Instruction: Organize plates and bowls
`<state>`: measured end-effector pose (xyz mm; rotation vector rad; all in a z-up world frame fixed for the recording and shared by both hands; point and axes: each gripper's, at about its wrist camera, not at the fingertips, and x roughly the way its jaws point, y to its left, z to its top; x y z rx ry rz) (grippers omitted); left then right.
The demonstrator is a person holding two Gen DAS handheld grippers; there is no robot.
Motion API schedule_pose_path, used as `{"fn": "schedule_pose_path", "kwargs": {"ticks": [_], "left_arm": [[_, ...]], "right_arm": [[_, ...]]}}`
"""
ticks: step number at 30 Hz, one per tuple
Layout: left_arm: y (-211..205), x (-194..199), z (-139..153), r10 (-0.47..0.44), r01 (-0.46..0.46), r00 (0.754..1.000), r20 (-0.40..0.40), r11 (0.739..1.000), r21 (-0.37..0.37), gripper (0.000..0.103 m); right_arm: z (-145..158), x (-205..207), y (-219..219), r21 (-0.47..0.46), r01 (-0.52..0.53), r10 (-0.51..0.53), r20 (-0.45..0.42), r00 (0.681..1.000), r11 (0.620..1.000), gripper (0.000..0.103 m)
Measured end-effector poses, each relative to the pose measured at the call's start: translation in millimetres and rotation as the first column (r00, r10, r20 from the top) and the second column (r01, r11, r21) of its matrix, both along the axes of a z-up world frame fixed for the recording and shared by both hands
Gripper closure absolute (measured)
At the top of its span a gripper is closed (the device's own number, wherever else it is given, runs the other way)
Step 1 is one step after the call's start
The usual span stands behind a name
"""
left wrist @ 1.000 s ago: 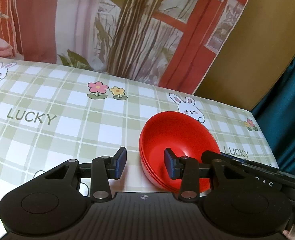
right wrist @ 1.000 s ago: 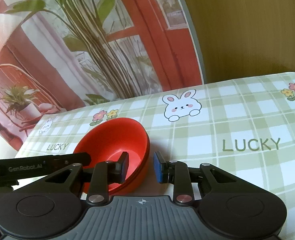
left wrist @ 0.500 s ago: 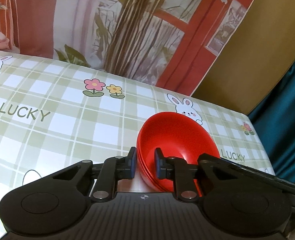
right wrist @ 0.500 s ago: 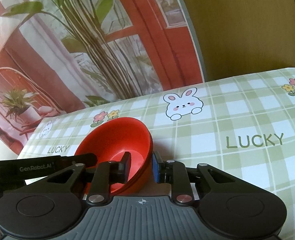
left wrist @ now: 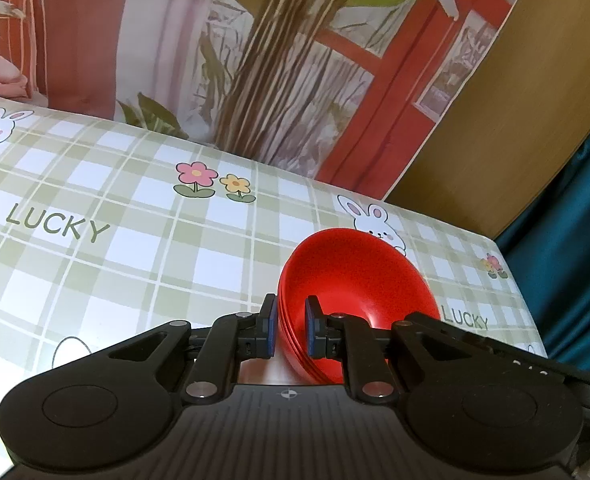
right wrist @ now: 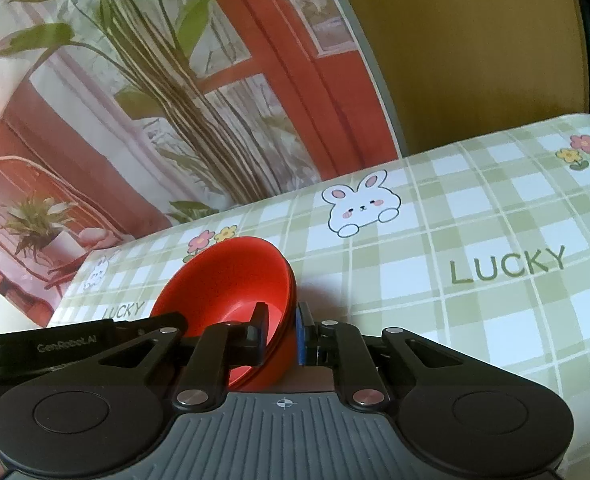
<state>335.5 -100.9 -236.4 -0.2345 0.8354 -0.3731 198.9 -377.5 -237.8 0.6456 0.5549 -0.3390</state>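
Two grippers, left gripper [left wrist: 289, 328] and right gripper [right wrist: 281, 332], each clamped on opposite rims of red bowl stack [left wrist: 355, 280]; uneven lift could separate nested bowls.

Before you: green-and-white checked tablecloth [left wrist: 143, 240] printed with bunnies, flowers, "LUCKY". Behind it, printed backdrop curtain [left wrist: 275, 60] showing red window frame and tall plant; plain brown wall panel [right wrist: 475, 40]; dark teal curtain [left wrist: 575, 220] at your right.

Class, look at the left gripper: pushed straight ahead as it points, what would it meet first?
The left gripper already pinches the red bowl stack's rim; beyond, probably the checked tablecloth, though depth is unclear.
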Motion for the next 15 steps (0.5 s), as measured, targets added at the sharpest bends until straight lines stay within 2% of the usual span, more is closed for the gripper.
{"fn": "schedule_pose_path", "kwargs": {"ticks": [8,15], "left_arm": [[2.1,-2.8,1.6,0.001,-0.001,1.0,0.003,1.0,-0.017,0.088],[6.9,-11.5,11.1,0.012,-0.011,1.0,0.019,1.0,-0.028,0.088]], "right_arm": [[-3.2,-3.5,-2.4,0.049,0.032,-0.032,0.006,0.999,0.998,0.092],[7.7,-6.8,3.7,0.05,0.036,-0.038,0.024,0.999,0.998,0.092]]}}
